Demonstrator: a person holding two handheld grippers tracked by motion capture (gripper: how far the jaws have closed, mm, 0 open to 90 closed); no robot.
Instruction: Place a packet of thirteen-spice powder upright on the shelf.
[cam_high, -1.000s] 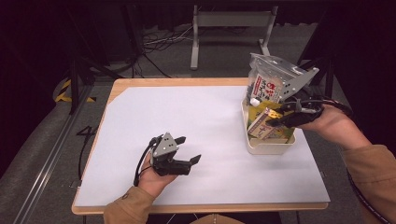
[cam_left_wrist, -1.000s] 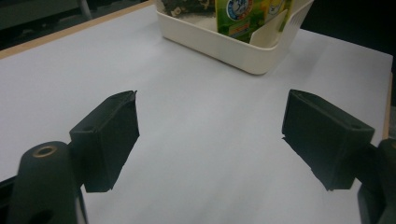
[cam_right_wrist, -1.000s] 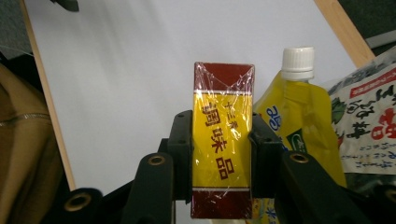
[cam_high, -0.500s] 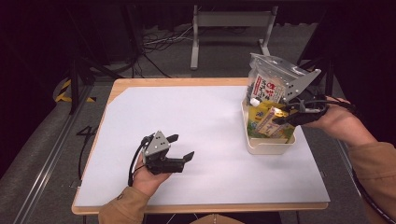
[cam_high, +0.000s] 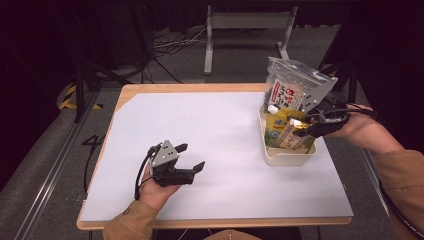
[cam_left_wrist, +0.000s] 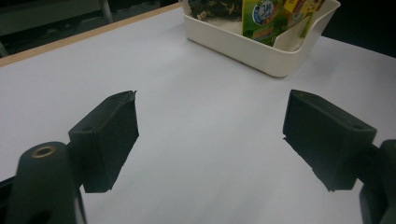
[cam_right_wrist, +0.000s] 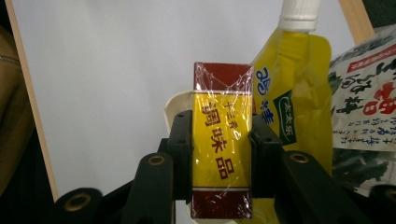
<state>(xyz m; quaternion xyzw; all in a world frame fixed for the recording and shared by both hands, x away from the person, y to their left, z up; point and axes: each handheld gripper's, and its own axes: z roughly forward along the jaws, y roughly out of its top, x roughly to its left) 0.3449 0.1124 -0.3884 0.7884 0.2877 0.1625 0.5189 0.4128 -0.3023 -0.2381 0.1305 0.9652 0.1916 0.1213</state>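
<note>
From the high view, a cream bin (cam_high: 285, 156) sits on the right part of the white table (cam_high: 225, 135), and everything else places itself against that bin. The left gripper (cam_high: 192, 158) rests in the person's left hand (cam_high: 157, 187) well to the left of the bin, low over the bare tabletop, its jaws spread wide with nothing between them. The right gripper (cam_high: 300, 127) reaches in over the bin from its right side, held by the right hand (cam_high: 362, 131), and a small yellow box (cam_high: 296, 121) shows at its tip above the bin's contents. A clear seaweed pouch (cam_high: 292, 92) stands tall at the bin's far end. In the left gripper view, the two black jaws stand far apart over white table, and the bin (cam_left_wrist: 261, 44) lies ahead, beyond them, with a green-and-yellow pack (cam_left_wrist: 261, 18) inside. In the right gripper view, the jaws are closed narrowly on the yellow box (cam_right_wrist: 223, 140), a film-wrapped carton with dark red ends, pressing its two long sides. Just beside it, on the right, is a yellow spouted pouch (cam_right_wrist: 294, 93) with a white cap, and farther right the seaweed pouch (cam_right_wrist: 364, 112); the bin's rim (cam_right_wrist: 170, 109) curves behind the box.
</note>
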